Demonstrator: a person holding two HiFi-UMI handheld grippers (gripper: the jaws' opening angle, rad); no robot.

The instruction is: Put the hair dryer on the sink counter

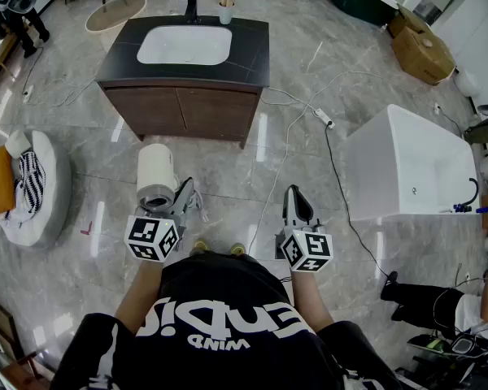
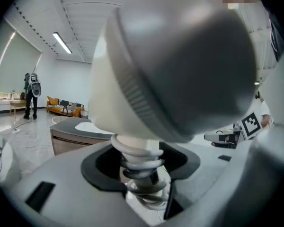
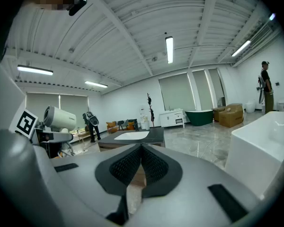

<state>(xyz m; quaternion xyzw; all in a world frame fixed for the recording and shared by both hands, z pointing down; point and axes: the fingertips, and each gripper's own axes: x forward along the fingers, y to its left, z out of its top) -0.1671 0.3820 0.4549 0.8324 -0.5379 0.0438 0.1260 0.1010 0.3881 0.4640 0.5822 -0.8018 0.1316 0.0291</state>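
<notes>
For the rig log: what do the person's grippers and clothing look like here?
The left gripper and right gripper have grey bodies with black ribbed pads. Each carries a white cube printed with black square markers. The person wears a black short-sleeved T-shirt with white lettering.

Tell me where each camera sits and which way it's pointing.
Head view: on the person's head, looking steeply down at the floor and sink counter; own shirt, forearms, left tool, right tool.
Left gripper view: on the left tool, facing the hair dryer it grips.
Right gripper view: on the right tool, shut and empty, facing across the room.
Shared: all three show the sink counter.
</notes>
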